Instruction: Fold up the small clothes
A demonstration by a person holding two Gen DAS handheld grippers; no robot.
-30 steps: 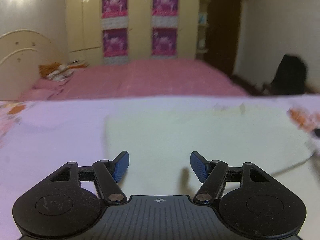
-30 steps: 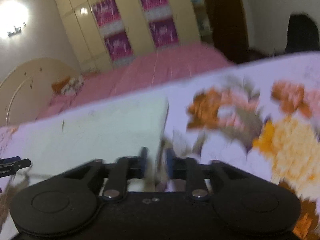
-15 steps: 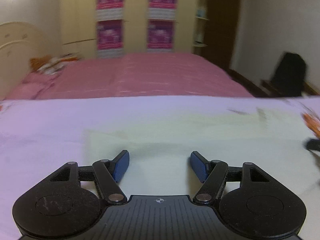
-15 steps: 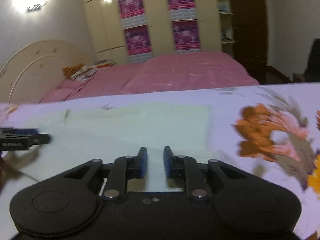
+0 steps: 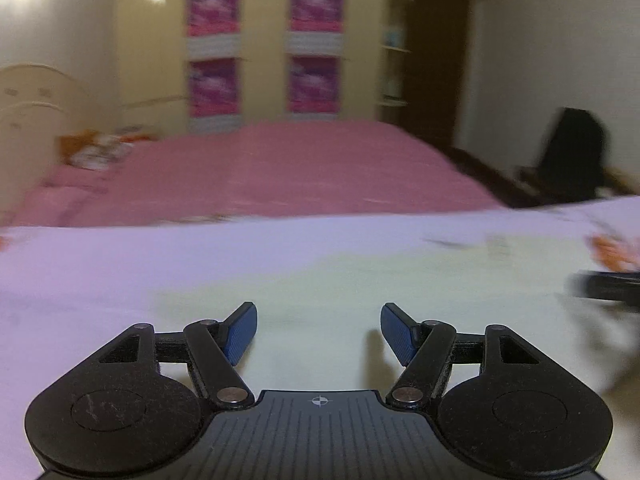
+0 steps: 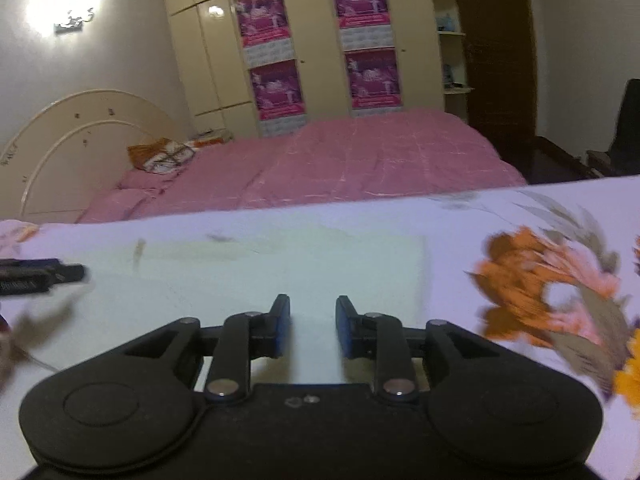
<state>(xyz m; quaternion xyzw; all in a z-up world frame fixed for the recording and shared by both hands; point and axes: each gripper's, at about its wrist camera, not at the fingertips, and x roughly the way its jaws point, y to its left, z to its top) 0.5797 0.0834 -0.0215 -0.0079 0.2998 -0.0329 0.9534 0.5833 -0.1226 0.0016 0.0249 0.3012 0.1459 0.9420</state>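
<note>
A pale cream cloth (image 5: 360,292) lies flat on a lilac floral sheet (image 5: 80,264). It also shows in the right wrist view (image 6: 300,268), with a straight right edge. My left gripper (image 5: 318,330) is open and empty just above the cloth's near left part. My right gripper (image 6: 312,326) is open with a narrower gap, empty, over the cloth's near right part. Each gripper's tip shows at the edge of the other's view, the right one as a dark blurred tip (image 5: 604,288) and the left one likewise (image 6: 40,274).
The lilac sheet carries orange flower prints (image 6: 532,280) to the right of the cloth. Beyond the work surface is a pink bed (image 6: 340,168) with a cream headboard (image 6: 72,148), a wardrobe with purple posters (image 6: 320,48), and a dark chair (image 5: 572,156).
My right gripper has let go of the cloth's edge and opened, and its view has levelled out. My left gripper stayed open and shifted slightly over the cloth.
</note>
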